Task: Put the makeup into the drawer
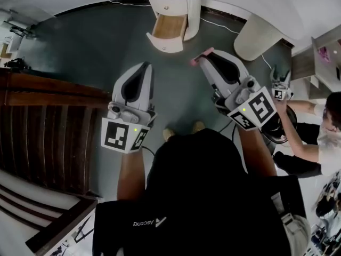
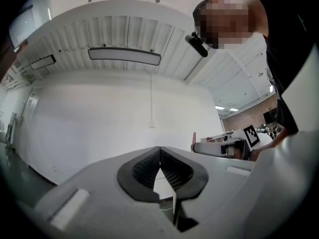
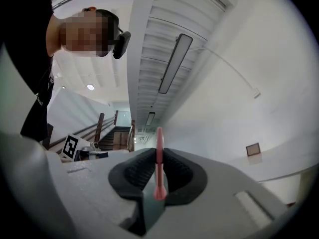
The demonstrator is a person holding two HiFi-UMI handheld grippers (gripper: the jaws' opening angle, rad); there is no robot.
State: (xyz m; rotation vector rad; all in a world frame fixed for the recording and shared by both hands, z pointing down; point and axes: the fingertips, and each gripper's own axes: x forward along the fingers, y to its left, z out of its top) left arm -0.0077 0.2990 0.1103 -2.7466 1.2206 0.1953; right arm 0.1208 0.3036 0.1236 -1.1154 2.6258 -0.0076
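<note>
Grey-green floor (image 1: 96, 47) below: your right claw (image 1: 203, 57) clamps a slim pink makeup stick (image 3: 159, 141) along its shaft, probably light, slippery; left claw (image 2: 160, 152) closed, empty.

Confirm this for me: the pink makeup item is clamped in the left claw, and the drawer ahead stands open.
Not quite. The pink makeup item is clamped in the right claw, as the right gripper view shows; the left claw is shut on nothing. The drawer ahead does stand open.

dim head view; bright gripper views, fisheye-warped edges.
</note>
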